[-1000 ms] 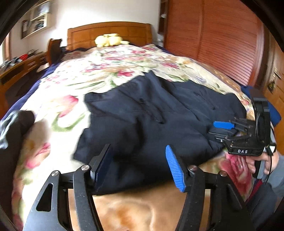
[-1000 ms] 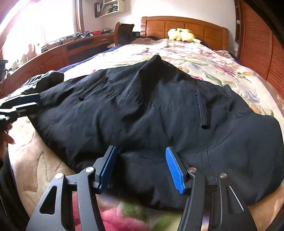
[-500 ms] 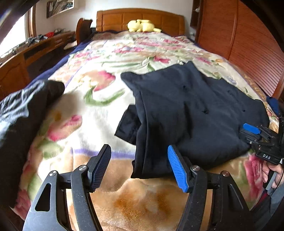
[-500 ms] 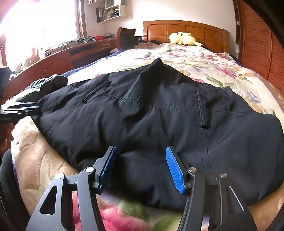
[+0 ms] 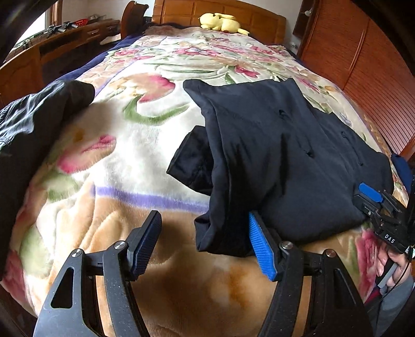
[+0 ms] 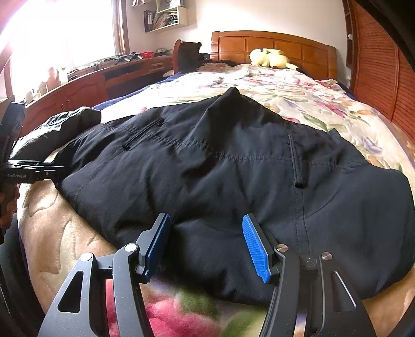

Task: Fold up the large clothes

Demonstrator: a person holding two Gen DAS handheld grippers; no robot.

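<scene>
A large dark navy garment point(image 5: 280, 155) lies folded on the floral blanket point(image 5: 124, 145) of a bed; it also fills the right wrist view point(image 6: 220, 176). My left gripper point(image 5: 205, 241) is open at the garment's near left corner, with that corner between its jaws. My right gripper point(image 6: 207, 243) is open over the garment's near edge, its jaws resting on or just above the cloth. The right gripper also shows at the right edge of the left wrist view point(image 5: 373, 197). The left gripper shows at the left edge of the right wrist view point(image 6: 39, 168).
A second dark garment point(image 5: 33, 121) lies bunched at the bed's left edge. A yellow plush toy point(image 5: 223, 22) sits by the wooden headboard point(image 6: 272, 44). A wooden desk point(image 6: 103, 80) runs along the left and a slatted wooden wardrobe point(image 5: 363, 51) along the right.
My left gripper has swung left and closer to the garment's left corner, which now sits between its open jaws. My right gripper has barely moved.
</scene>
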